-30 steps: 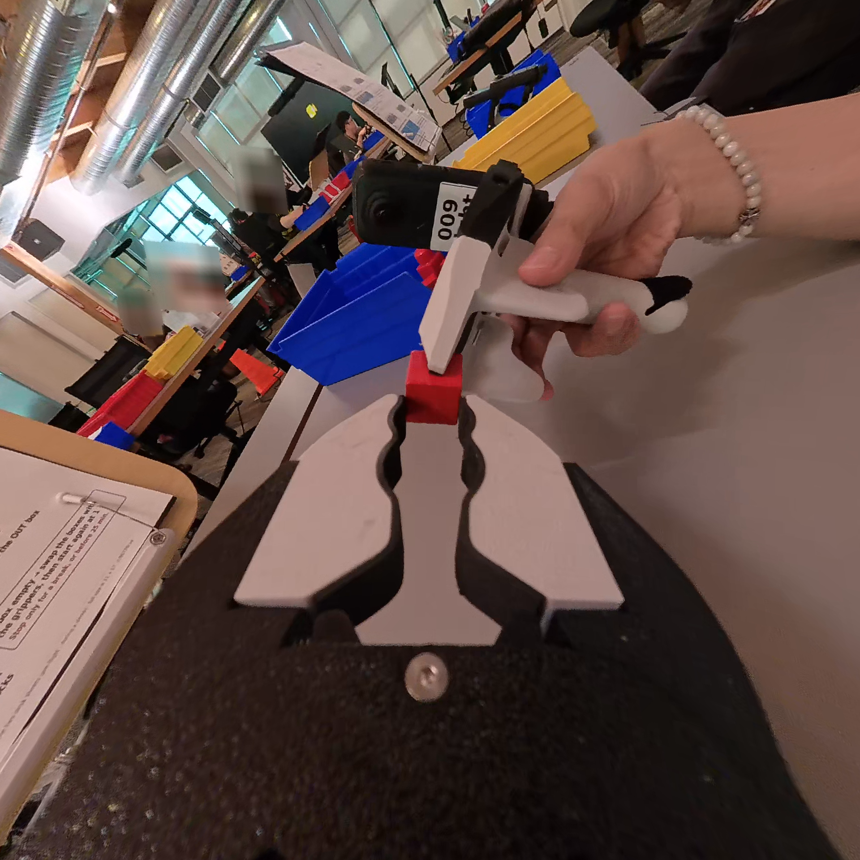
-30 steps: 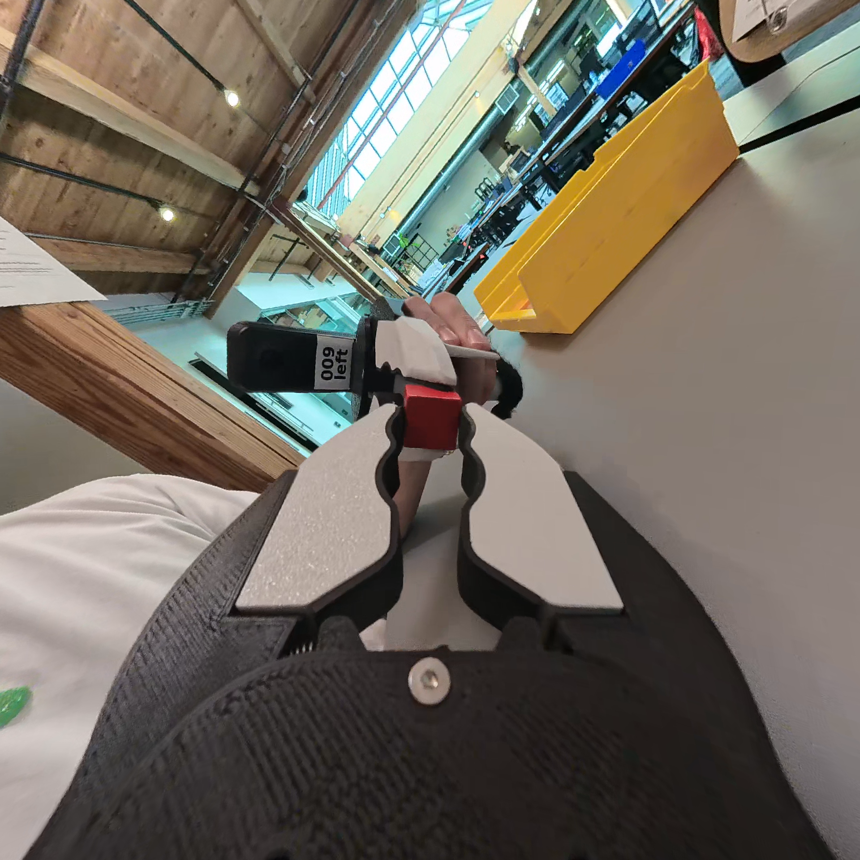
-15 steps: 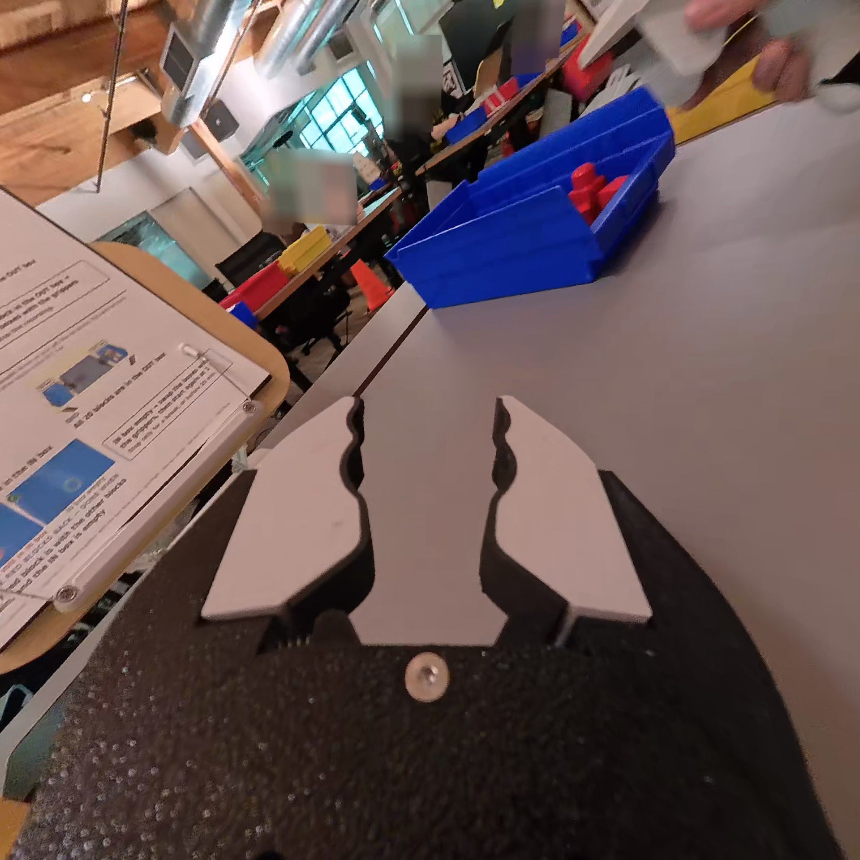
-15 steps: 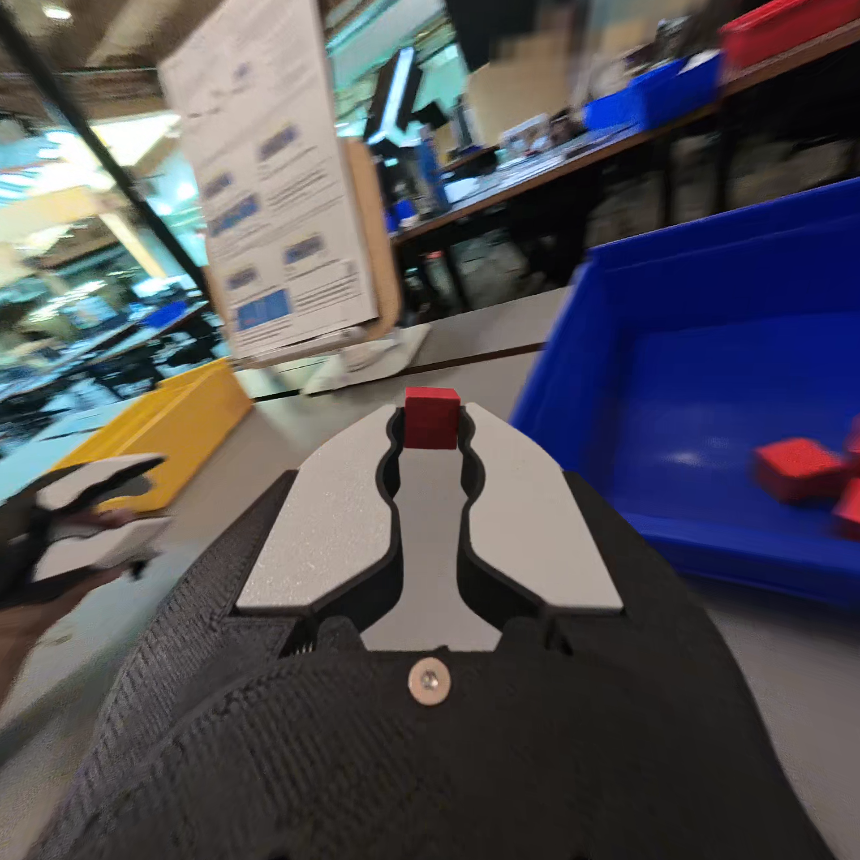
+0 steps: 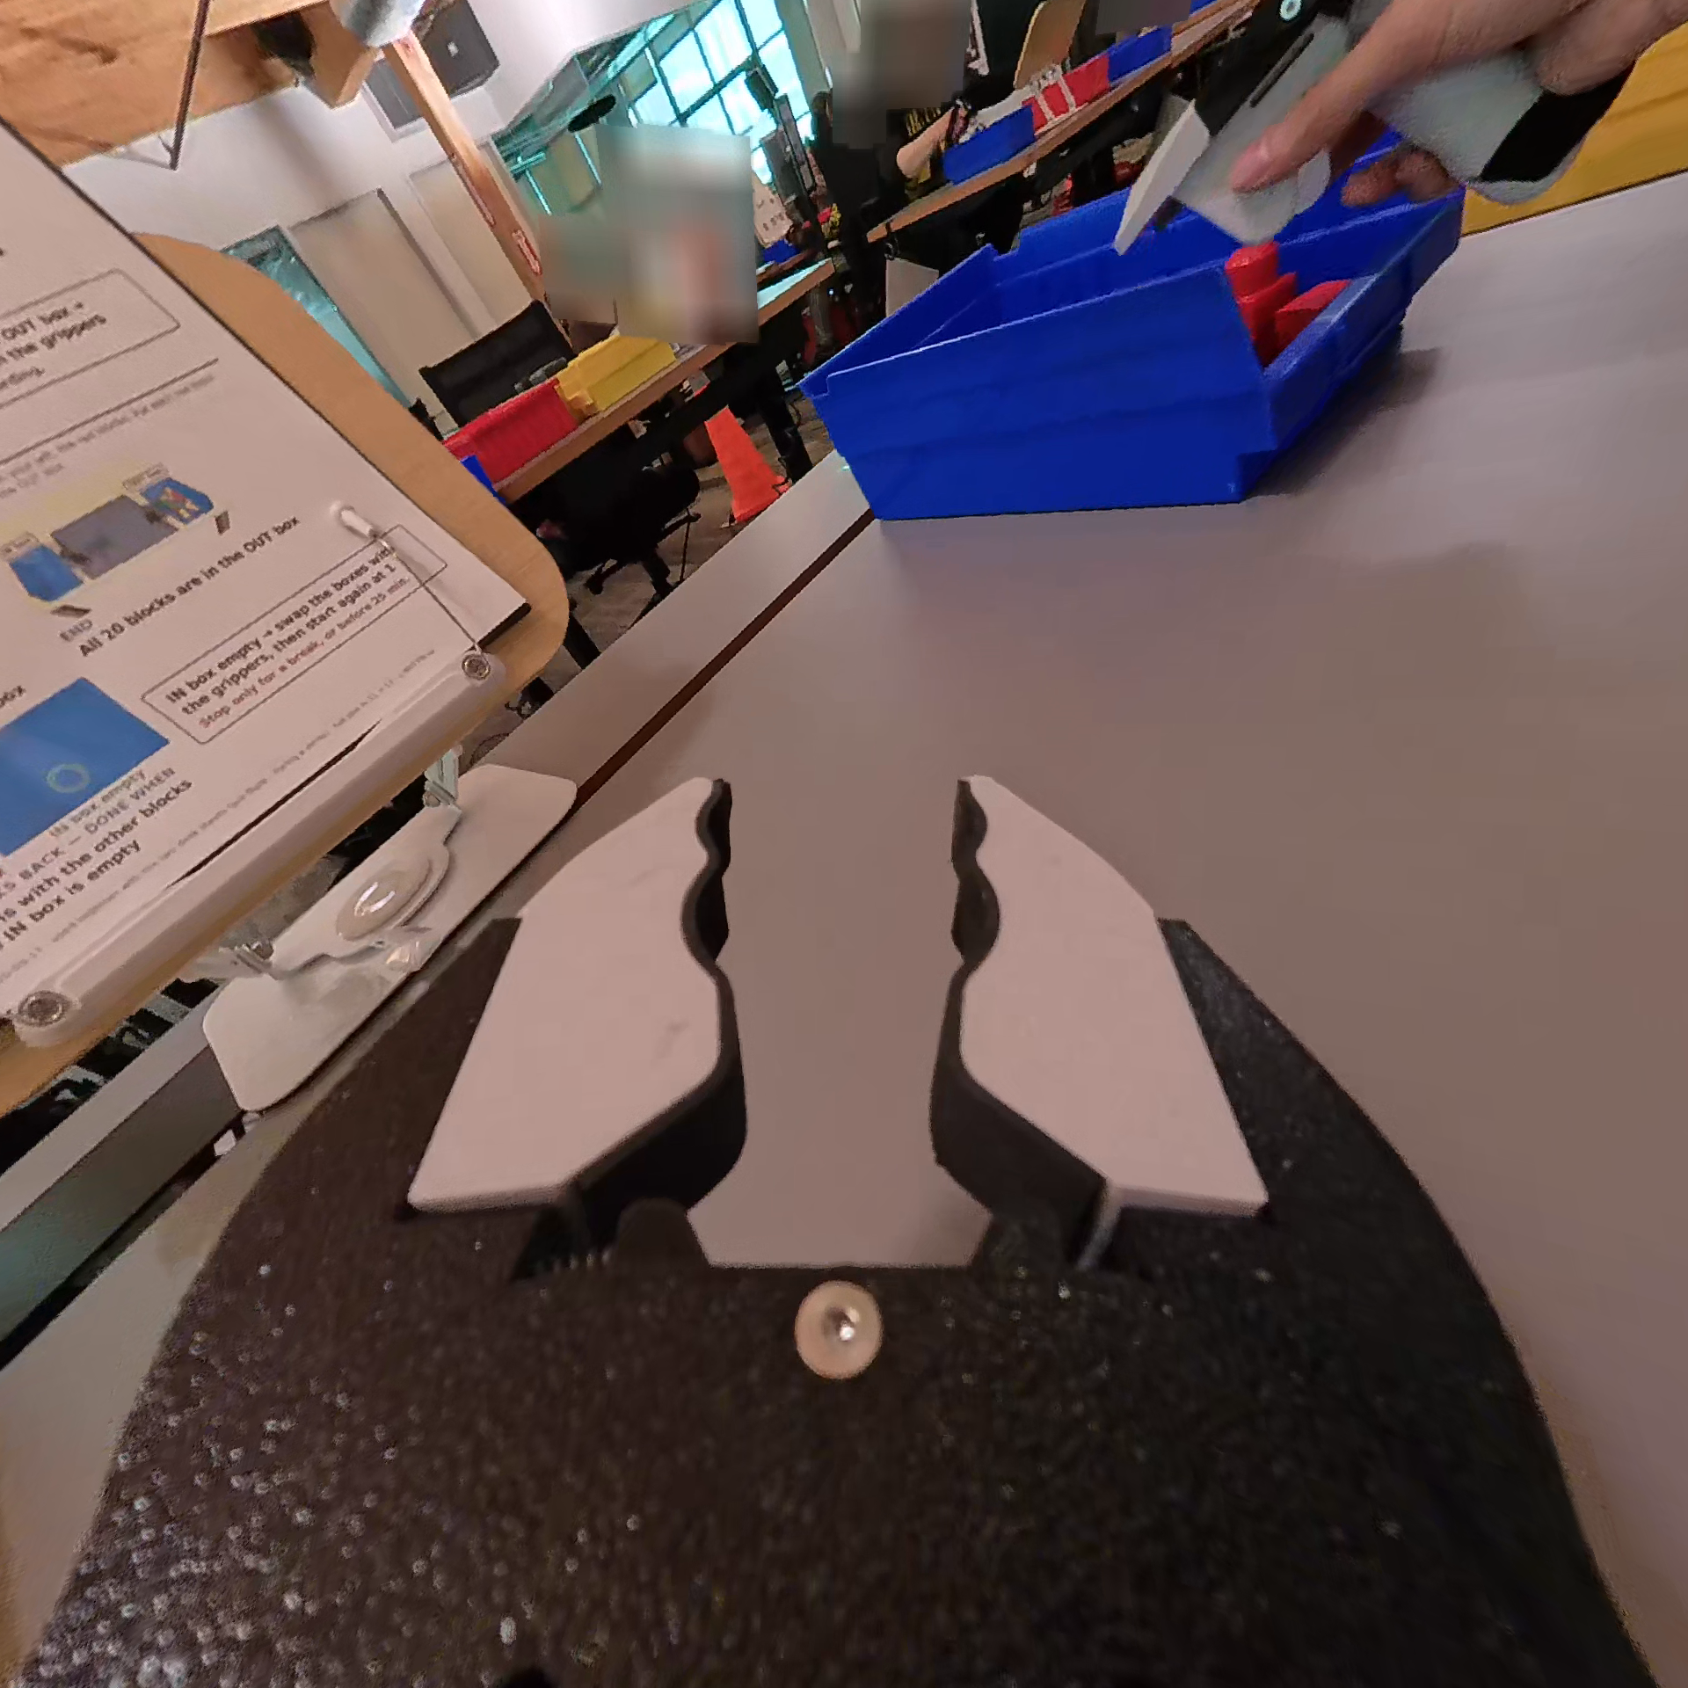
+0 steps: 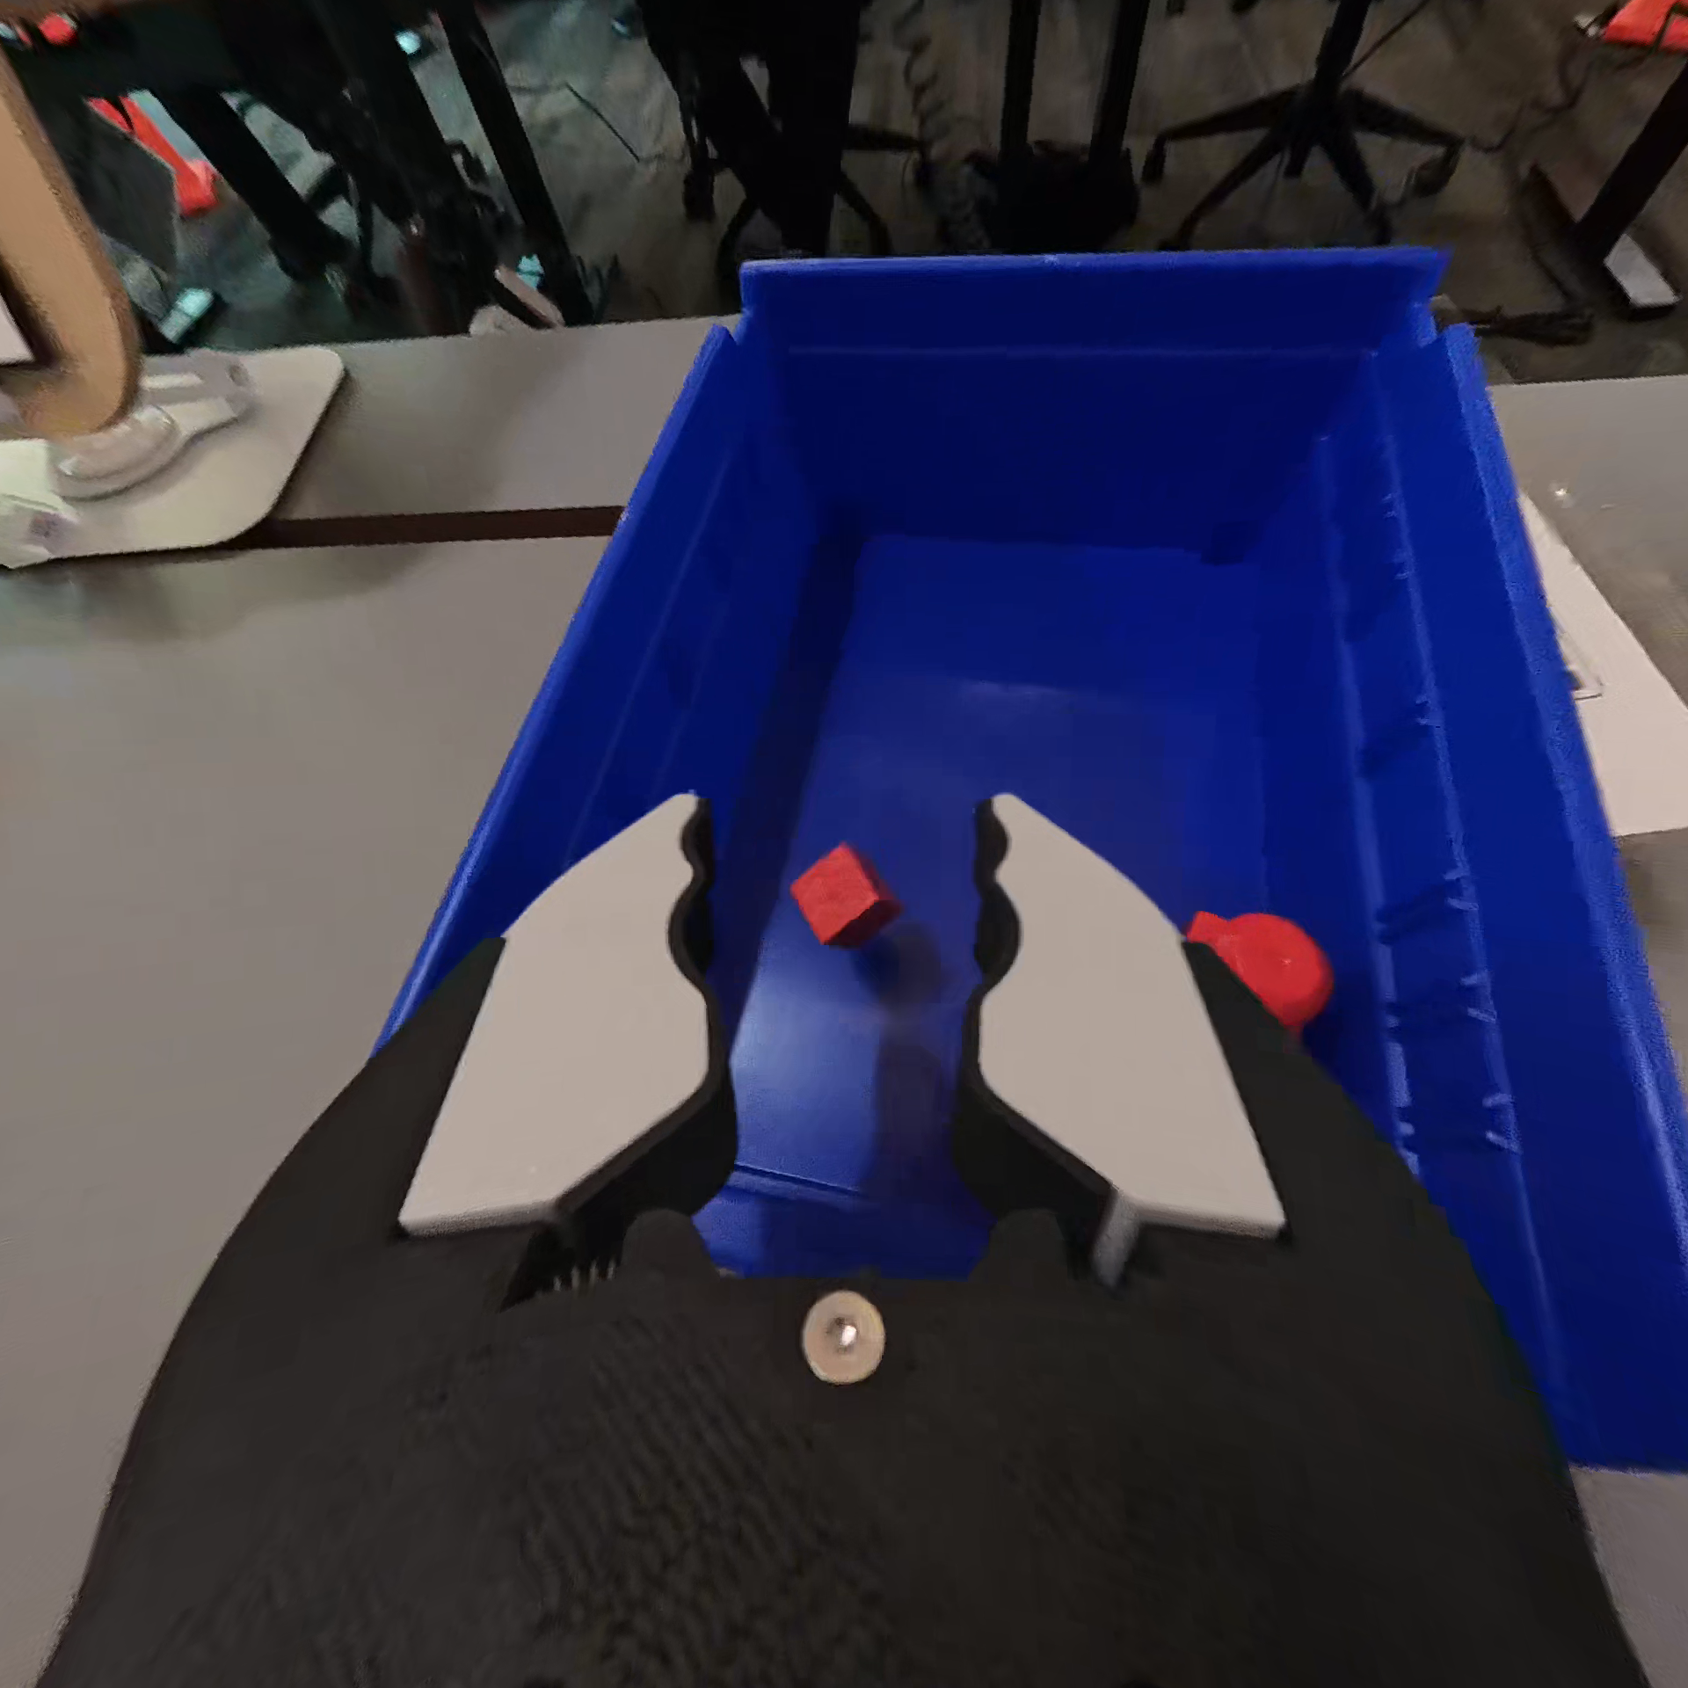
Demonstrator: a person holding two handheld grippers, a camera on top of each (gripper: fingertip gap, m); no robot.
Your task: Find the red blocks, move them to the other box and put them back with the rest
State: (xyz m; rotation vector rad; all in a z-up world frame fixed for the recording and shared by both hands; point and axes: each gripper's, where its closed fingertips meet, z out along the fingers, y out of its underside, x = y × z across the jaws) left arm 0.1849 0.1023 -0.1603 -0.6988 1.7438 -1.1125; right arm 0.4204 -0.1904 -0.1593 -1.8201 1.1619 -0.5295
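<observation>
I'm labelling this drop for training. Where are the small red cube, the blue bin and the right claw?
small red cube (image 6: 845, 893), right wrist view, its top face
blue bin (image 6: 1087, 292), right wrist view, far rim
right claw (image 6: 840, 813), right wrist view, midway between its open fingertips

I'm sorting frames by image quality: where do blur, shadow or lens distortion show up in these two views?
Right wrist view: the red cube is slightly smeared, a soft dark shadow beside it on the blue bin's floor; the background floor is dim. Left wrist view: the table edge bows from the wide-angle lens; the instruction board is sharp, the far claw a little soft.
</observation>
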